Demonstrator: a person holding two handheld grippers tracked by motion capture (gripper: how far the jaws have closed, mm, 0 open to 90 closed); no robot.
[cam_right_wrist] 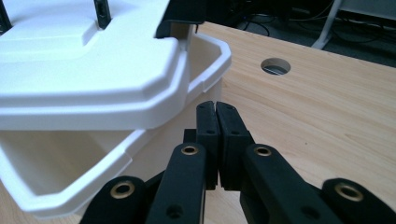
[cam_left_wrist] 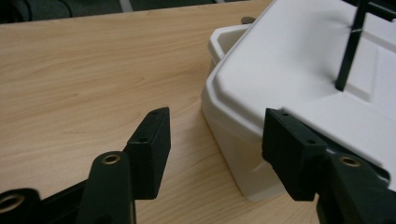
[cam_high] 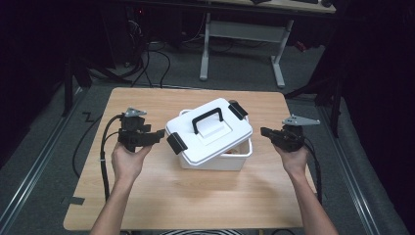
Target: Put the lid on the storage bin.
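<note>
A white plastic box [cam_high: 215, 160] stands mid-table. Its white lid [cam_high: 210, 128], with a black handle [cam_high: 208, 120] and black end latches [cam_high: 176, 143], lies skewed on top, so the box's right corner gapes. My left gripper [cam_high: 159, 134] is level at the box's left end and open. In the left gripper view [cam_left_wrist: 215, 122] the lid's corner [cam_left_wrist: 280, 74] lies between the jaws, one jaw close by its edge, no pad pressing. My right gripper [cam_high: 264, 131] hovers off the box's right side, shut on nothing. In the right gripper view [cam_right_wrist: 215, 109] it points past the open rim [cam_right_wrist: 205, 79].
The wooden table [cam_high: 147, 196] has bare room in front of the box and on both sides. A round cable hole [cam_right_wrist: 275, 66] lies in the tabletop beyond the right gripper. Behind the table stands a desk on white legs [cam_high: 204, 49], with cables on the floor.
</note>
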